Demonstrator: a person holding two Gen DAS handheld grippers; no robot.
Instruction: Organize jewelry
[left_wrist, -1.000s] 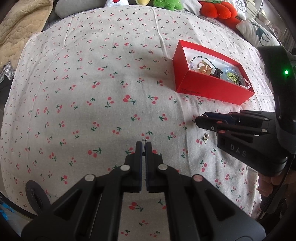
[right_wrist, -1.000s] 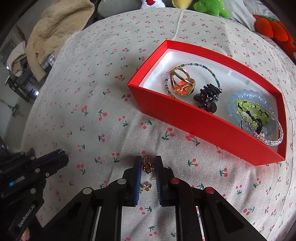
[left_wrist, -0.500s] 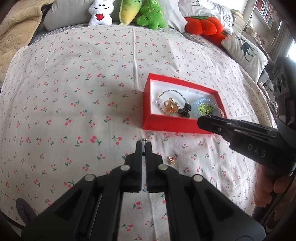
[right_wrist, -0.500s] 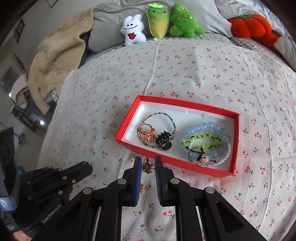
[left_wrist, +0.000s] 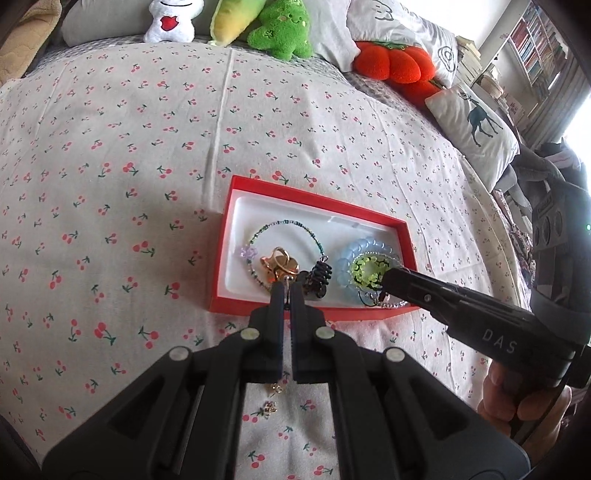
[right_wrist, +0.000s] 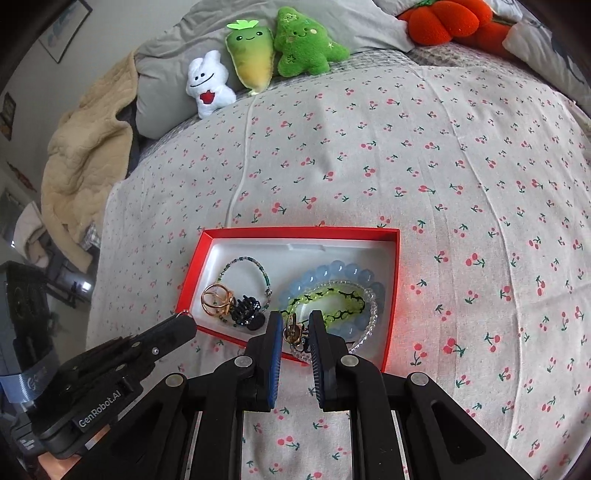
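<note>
A red box (left_wrist: 310, 197) (right_wrist: 303, 232) with a white lining lies on the cherry-print bedspread. It holds a beaded necklace (right_wrist: 255, 263), a gold clip (left_wrist: 279, 260) (right_wrist: 217, 300), a black claw clip (left_wrist: 319, 277) (right_wrist: 246, 313) and blue and green bracelets (left_wrist: 364, 264) (right_wrist: 332, 291). My left gripper (left_wrist: 287, 286) is shut on a thin earring (left_wrist: 286, 277) at the box's near wall. My right gripper (right_wrist: 294, 325) stands open over the box's near edge, and a small gold earring (right_wrist: 291, 330) sits between its fingers. Two small earrings (left_wrist: 271, 398) lie on the spread under the left gripper.
Plush toys (right_wrist: 258, 55) and pillows (left_wrist: 476, 122) line the far side of the bed. A beige blanket (right_wrist: 85, 162) hangs at the left. The red orange plush (left_wrist: 399, 64) lies at the back right.
Both grippers have moved forward to the red box. The right gripper's fingers have spread apart around the gold earring. The left gripper stays shut on its earring.
</note>
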